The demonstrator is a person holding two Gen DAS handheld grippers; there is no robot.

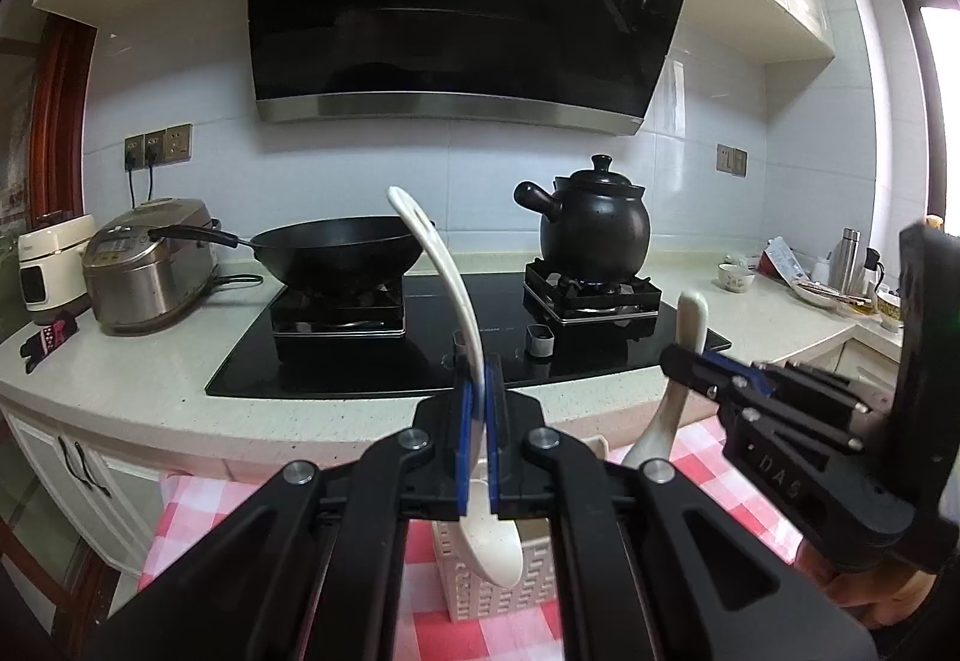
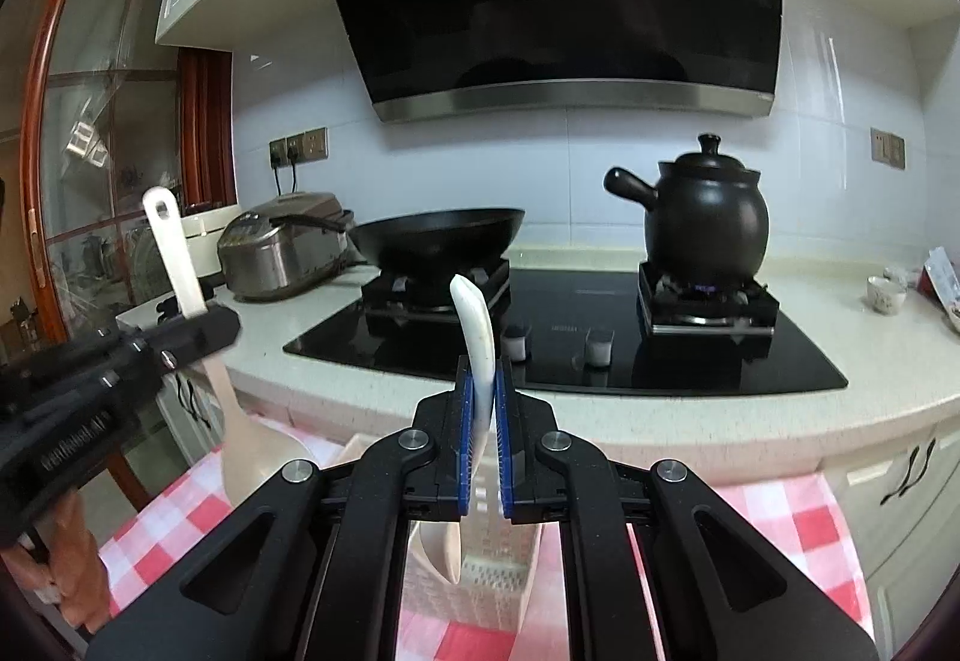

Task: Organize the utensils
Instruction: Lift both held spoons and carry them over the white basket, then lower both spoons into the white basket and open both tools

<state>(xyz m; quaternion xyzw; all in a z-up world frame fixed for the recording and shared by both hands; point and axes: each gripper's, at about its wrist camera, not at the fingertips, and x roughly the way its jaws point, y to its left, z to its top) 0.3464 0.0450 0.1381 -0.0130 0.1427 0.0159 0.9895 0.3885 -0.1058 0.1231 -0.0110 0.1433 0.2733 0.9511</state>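
Rice paddle (image 1: 447, 271) clamped in left gripper (image 1: 478, 409), ceramic spoon (image 2: 477, 325) in right gripper (image 2: 482, 403), above basket (image 1: 480, 589).

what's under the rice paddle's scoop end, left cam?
A white slotted basket on the red-checked cloth; the rice paddle hangs above it. Basket interior is hidden by the left hand-held gripper.

A pale speckled stone counter (image 1: 150, 379) holds a flat black glass stove (image 1: 372, 361) in the middle, a shiny silver rice cooker (image 1: 150, 265) and a small white cooker (image 1: 48, 265) on its left side, and a little white cup (image 1: 737, 278) on its right. In front, a red and white checked cloth (image 2: 792, 529) has a cream plastic basket with holes (image 1: 480, 595) standing on it.
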